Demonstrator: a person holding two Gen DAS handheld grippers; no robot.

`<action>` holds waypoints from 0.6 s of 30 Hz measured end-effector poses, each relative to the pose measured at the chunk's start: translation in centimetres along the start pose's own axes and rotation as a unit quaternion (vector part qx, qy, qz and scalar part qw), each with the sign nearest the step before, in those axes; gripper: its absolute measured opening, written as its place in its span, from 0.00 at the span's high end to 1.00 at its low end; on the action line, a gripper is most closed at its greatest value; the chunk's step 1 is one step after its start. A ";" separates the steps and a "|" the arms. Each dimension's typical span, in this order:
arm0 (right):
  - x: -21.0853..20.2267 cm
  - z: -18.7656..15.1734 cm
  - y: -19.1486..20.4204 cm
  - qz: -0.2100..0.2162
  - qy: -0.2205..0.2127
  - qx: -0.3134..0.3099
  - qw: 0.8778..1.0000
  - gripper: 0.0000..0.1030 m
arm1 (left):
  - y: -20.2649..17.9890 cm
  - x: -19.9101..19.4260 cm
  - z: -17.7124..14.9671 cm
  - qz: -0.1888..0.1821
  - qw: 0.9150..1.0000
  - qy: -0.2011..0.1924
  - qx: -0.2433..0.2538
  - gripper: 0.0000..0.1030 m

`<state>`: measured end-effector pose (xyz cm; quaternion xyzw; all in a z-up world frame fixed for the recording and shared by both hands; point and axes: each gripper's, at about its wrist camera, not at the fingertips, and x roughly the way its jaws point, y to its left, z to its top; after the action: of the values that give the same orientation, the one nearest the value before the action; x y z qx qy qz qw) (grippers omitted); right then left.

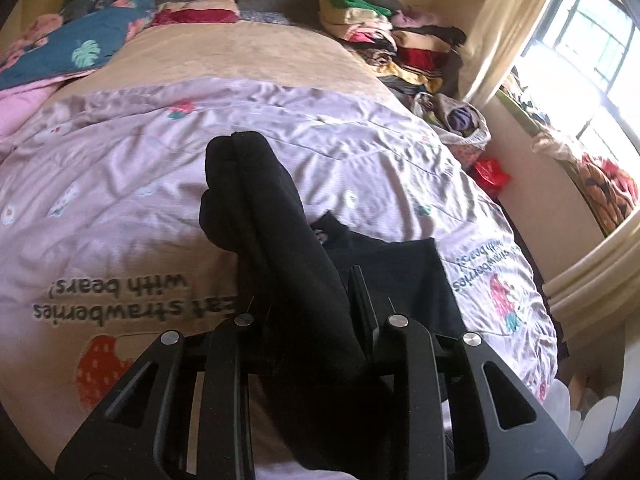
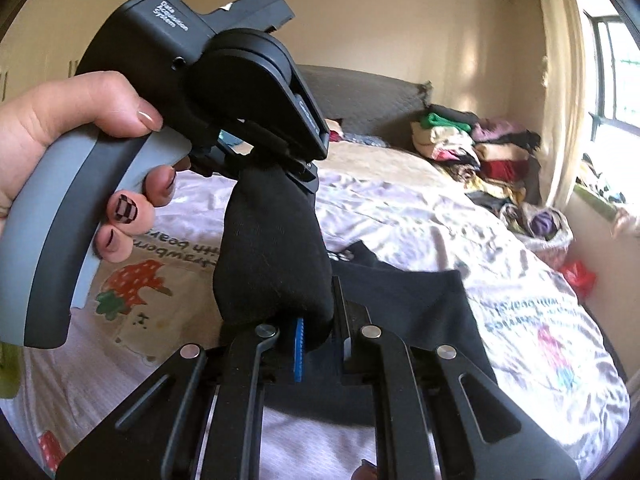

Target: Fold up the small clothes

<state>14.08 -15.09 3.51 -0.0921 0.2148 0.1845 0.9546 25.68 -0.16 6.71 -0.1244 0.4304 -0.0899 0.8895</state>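
A black sock (image 1: 260,216) hangs between the two grippers above the bed. My left gripper (image 1: 308,292) holds one end; in the right wrist view the left gripper (image 2: 276,160) is shut on the sock's top (image 2: 272,248). My right gripper (image 2: 320,320) stands with its jaws partly apart and the sock's lower end draped over the left finger, its blue pad (image 2: 298,356) showing; I cannot tell if it grips. A black garment (image 2: 408,300) lies flat on the bed behind, also in the left wrist view (image 1: 400,276).
The bed has a lilac strawberry-print quilt (image 1: 120,200) over a beige sheet (image 1: 240,52). Stacked folded clothes (image 1: 384,36) sit at the far right corner. A blue floral bundle (image 1: 80,36) lies far left. A window (image 1: 580,60) and a bag of clothes (image 1: 464,120) are to the right.
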 end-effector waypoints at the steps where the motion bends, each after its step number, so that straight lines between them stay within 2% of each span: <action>1: 0.1 -0.2 -0.4 -0.001 0.003 0.006 1.000 0.91 | -0.7 0.4 0.0 -0.003 1.000 0.003 0.003 0.81; 11: 0.5 -2.8 -4.6 0.002 0.045 0.087 0.995 0.91 | -4.8 4.3 -0.5 -0.017 0.999 0.034 0.023 0.80; 15: 1.4 -4.0 -6.2 0.013 0.075 0.136 0.988 0.91 | -6.1 6.0 -0.6 -0.016 0.998 0.045 0.030 0.77; 18: 2.3 -4.9 -7.6 0.030 0.100 0.181 0.978 0.91 | -6.8 7.5 -0.6 -0.015 0.998 0.056 0.033 0.75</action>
<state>17.19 -22.59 -1.10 0.0713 0.3414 0.1612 0.9232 29.43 -8.78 2.80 -0.0957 0.4748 -0.1240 0.8660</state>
